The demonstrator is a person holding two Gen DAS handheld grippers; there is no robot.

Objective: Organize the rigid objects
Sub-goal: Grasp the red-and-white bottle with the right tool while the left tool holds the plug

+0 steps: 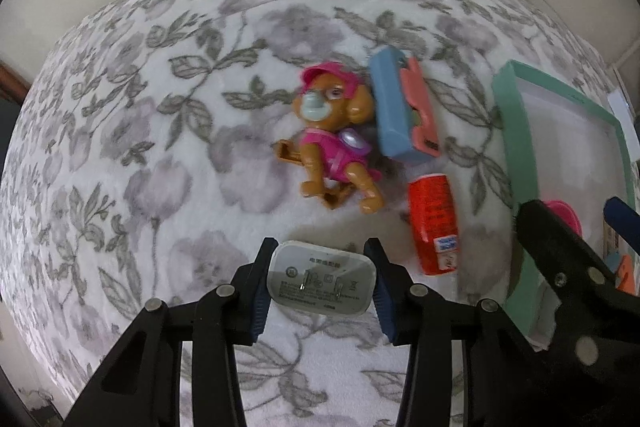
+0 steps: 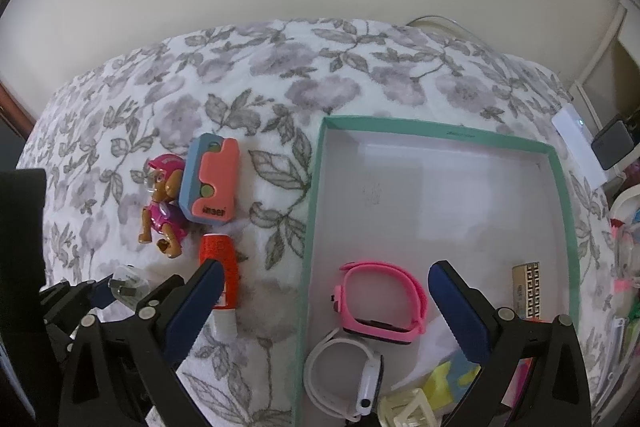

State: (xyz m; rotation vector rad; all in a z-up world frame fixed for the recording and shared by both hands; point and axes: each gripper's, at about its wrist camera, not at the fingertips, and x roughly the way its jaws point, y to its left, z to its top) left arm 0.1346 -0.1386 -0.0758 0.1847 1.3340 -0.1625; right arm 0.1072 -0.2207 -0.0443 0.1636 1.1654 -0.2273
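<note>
Left tongs (image 1: 320, 281) clamp a smooth, rounded white plug adapter (image 1: 322, 279) just above the fuzzy floral blanket (image 1: 160, 147). Right tongs (image 2: 324, 303) gape wide over the teal-rimmed cardboard box (image 2: 310, 227) holding a pink rubbery watch (image 2: 380, 301).

White charger plug (image 1: 322, 281): lies prong face up on the floral blanket, between the left gripper's (image 1: 320, 287) pads, which appear to press its two short sides. Toy dog (image 1: 334, 143) in pink cap and vest lies on its side just beside the blue-and-coral case (image 1: 402, 111); the red tube (image 1: 434, 227) with white cap lies flat just below the case. Teal-rimmed box (image 2: 316, 211), white inside, holds the pink watch (image 2: 384, 301), white watch (image 2: 348, 379), a cream hair clip (image 2: 408, 411), a yellow-and-blue block (image 2: 452, 377) and a patterned card (image 2: 528, 291).
</note>
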